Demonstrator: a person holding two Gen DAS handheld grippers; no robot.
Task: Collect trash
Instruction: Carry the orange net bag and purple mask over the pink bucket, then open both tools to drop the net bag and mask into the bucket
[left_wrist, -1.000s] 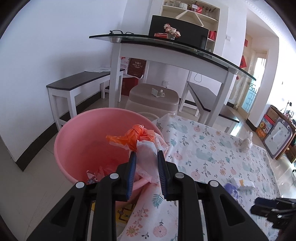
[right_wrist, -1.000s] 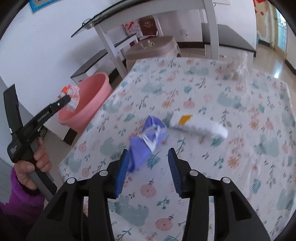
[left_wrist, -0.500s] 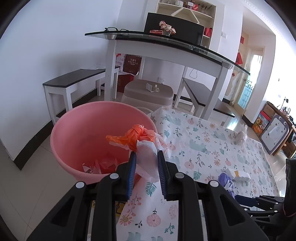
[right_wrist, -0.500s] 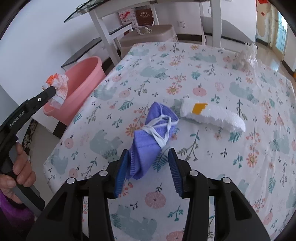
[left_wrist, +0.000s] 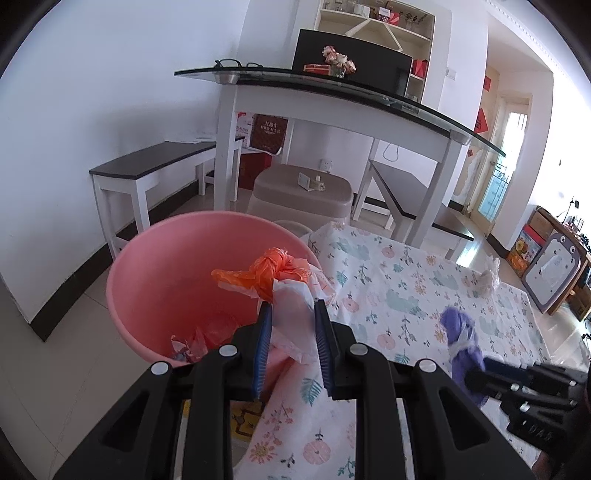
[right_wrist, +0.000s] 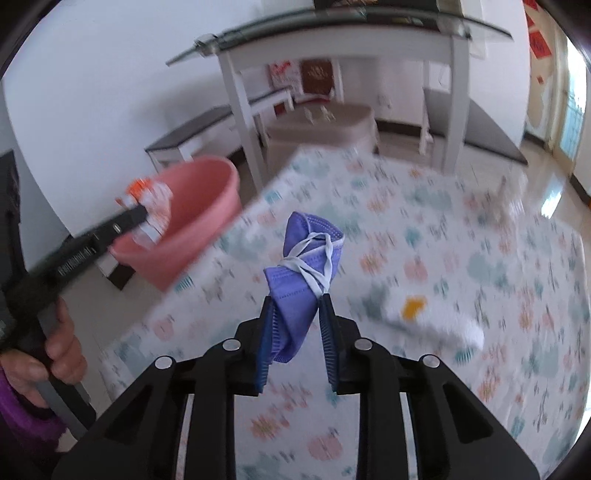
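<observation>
Beside the floral-cloth table (left_wrist: 406, 288), your left gripper (left_wrist: 293, 332), clenching the white-and-orange wad (left_wrist: 280, 280), is nearer the pink plastic basin (left_wrist: 177, 280); your right gripper (right_wrist: 295, 332) grasps the purple face mask (right_wrist: 303, 266).

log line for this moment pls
left gripper: shut on orange-white wad, at pink basin | right gripper: shut on purple mask, lifted
</observation>
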